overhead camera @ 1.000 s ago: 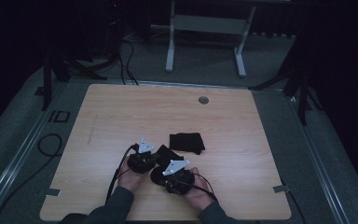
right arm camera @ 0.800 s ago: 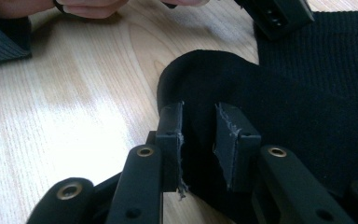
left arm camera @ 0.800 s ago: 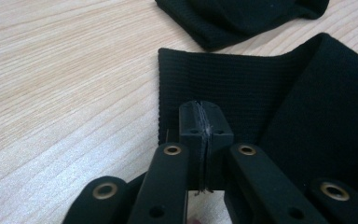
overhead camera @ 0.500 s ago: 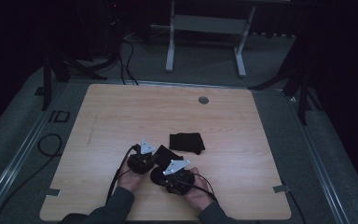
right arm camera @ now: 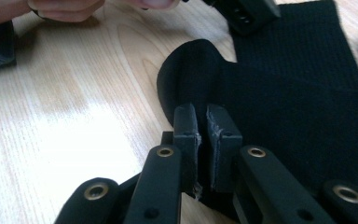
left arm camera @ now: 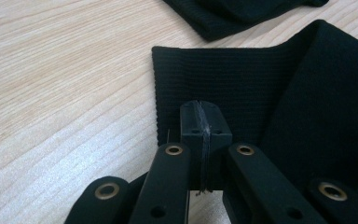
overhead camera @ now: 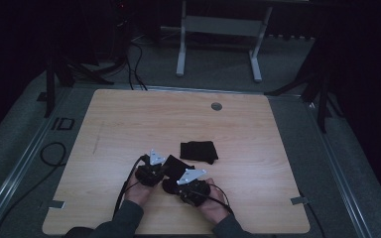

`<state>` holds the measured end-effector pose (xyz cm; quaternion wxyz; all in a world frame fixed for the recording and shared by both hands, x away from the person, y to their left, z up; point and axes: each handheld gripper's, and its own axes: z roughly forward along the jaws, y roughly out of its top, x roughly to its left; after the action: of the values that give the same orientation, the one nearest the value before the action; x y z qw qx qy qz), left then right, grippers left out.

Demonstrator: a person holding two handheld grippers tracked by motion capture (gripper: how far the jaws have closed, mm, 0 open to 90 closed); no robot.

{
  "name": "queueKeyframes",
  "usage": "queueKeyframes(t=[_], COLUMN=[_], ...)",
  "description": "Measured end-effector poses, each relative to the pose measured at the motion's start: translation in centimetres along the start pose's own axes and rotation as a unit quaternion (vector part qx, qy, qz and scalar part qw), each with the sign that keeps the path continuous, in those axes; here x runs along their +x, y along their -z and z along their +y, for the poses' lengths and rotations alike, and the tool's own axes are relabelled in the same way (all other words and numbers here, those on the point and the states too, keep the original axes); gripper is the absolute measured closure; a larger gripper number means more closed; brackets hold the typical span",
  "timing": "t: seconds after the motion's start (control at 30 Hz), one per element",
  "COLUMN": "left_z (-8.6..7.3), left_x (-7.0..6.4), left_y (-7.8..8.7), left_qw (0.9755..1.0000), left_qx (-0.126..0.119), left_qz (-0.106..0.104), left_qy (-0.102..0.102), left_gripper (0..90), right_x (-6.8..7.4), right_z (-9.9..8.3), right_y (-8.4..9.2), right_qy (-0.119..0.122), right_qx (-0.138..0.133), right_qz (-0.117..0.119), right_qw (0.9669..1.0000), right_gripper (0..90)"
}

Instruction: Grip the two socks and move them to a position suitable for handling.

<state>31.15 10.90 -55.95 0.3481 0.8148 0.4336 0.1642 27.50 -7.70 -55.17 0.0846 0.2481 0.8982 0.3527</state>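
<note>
On the wooden table [overhead camera: 129,124], near its front edge, the black sock [left arm camera: 242,84] runs between both grippers: left gripper [left arm camera: 200,122] pinched shut on its cuff edge, right gripper [right arm camera: 208,128] clamping the other end, so neither's nearer.

A dim lab or recording studio. A bare wooden table [overhead camera: 129,124] stands on grey carpet [overhead camera: 10,153], ringed by black stands [overhead camera: 49,79] and loose cables [overhead camera: 134,54].
</note>
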Motion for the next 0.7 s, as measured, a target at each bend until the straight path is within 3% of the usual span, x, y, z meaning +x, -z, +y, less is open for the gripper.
queueKeyframes(t=[0.43, 0.7], left_z=[-0.1, -0.2], left_x=[0.0, 0.0], left_y=[0.0, 0.1], left_qw=[1.0, 1.0], left_qx=[-0.004, -0.004], left_qz=[0.0, 0.0], left_qy=[0.008, 0.009], left_gripper=[90.0, 90.0], right_x=[-2.1, -4.3], right_z=[-0.1, -1.0], right_y=[3.0, 5.1], right_qy=[-0.038, -0.073], right_qx=[-0.037, -0.052], right_qz=[-0.026, -0.051], right_qw=[0.9983, 0.9947], right_gripper=[84.2, 84.1])
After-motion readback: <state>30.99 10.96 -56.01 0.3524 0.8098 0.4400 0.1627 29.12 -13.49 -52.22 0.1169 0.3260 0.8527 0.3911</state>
